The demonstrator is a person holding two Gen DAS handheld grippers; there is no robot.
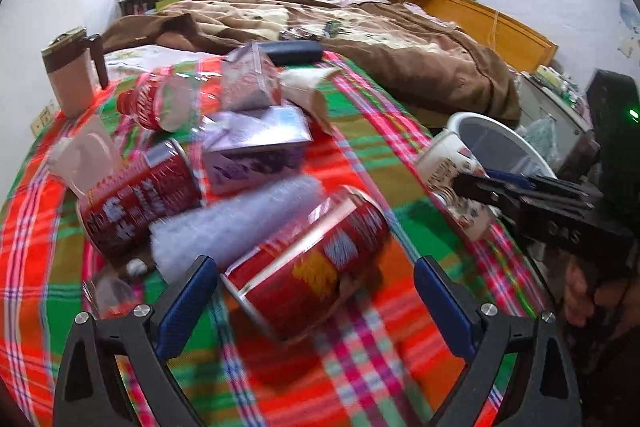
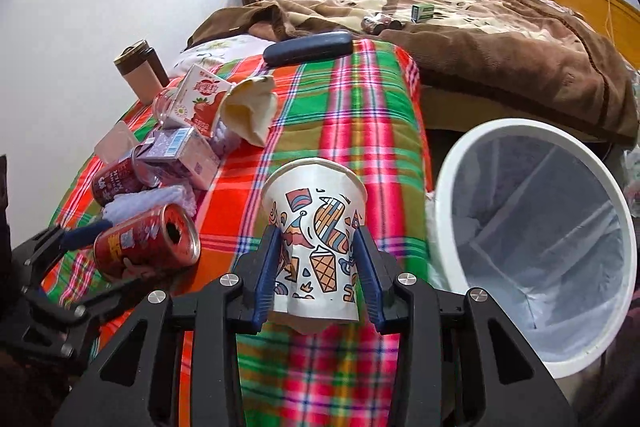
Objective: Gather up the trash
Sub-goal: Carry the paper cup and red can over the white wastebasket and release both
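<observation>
Your right tool [image 2: 316, 259] grips the paper cup [image 2: 316, 227] above the counter [image 2: 340, 115], beside the bin [image 2: 448, 163]. Left tool [image 1: 316, 291] gapes wide around a can [image 1: 308, 263], nothing held. Next: carry cup over bin, release.

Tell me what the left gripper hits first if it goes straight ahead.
The red can lying on its side on the plaid cloth. It sits right between the open fingers of the left gripper, nearest in line; the blur leaves the exact gap unclear.
</observation>
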